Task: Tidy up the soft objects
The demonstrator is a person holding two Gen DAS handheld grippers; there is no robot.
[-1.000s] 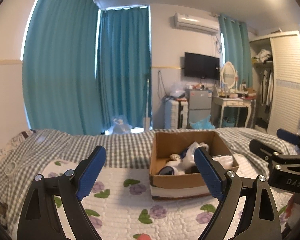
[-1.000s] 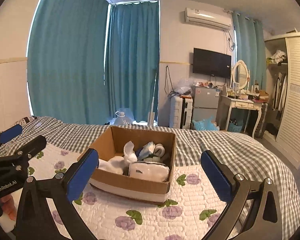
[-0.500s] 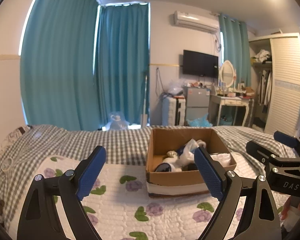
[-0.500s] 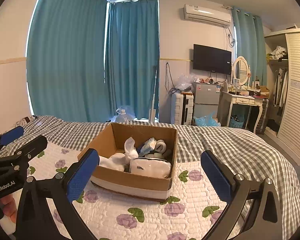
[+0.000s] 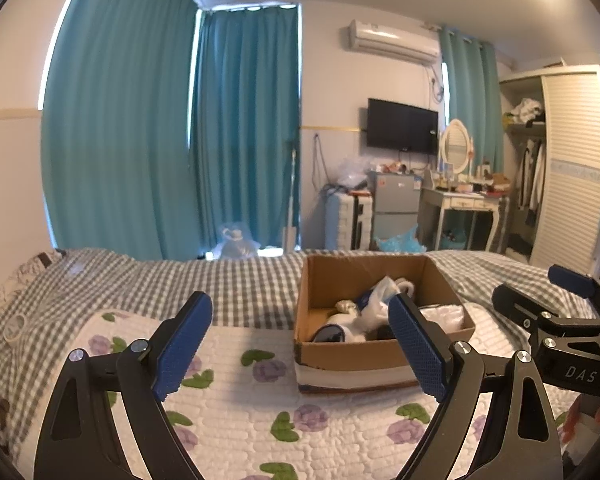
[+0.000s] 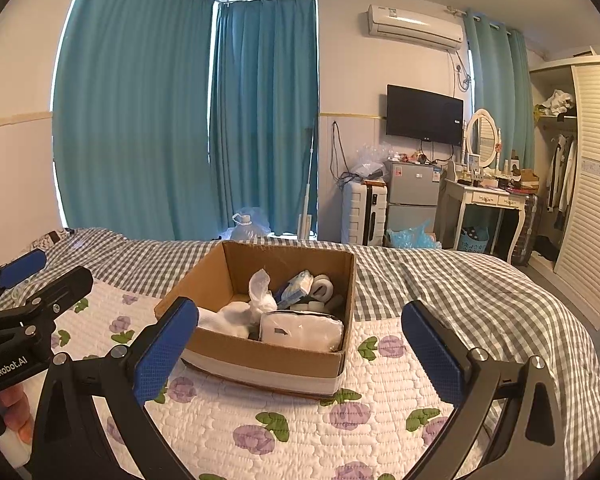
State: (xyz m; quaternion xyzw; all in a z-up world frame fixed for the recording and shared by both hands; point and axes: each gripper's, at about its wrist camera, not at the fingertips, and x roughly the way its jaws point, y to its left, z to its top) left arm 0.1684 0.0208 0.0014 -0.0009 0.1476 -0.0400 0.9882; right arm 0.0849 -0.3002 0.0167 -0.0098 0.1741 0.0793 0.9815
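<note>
An open brown cardboard box [image 6: 268, 354] with a white band along its base sat on the white quilted bedspread with purple flowers and green leaves [image 6: 300, 420], which lay over a grey-and-white checked blanket [image 6: 440, 280]. The soft things were all inside the box, heaped loosely. Nearest the front wall lay a flat white fabric pouch in clear wrapping [image 6: 300, 330], resting against the right-hand side. Behind it a crumpled white plastic bag [image 6: 260, 292] stood up above the rest, with white folded cloth [image 6: 224, 318] to its left. Toward the back corner were a pale blue soft packet [image 6: 296, 286] and a white roll of tape [image 6: 323, 285], touching each other. From the other side, a dark rounded item [image 5: 328, 332] showed low against the box's near wall, though I could not tell what it was.

The left gripper [image 5: 300, 340] hung over the bedspread with its blue-padded fingers [image 5: 182, 344] spread wide and nothing between them; the box was just beyond its right finger. The right gripper [image 6: 300, 348] was likewise wide apart and empty, framing the box from the front, not touching it.

Beyond the bed hung teal curtains [image 6: 160, 120], and a white dressing table with an oval mirror [image 6: 488, 196] stood by the wall.
</note>
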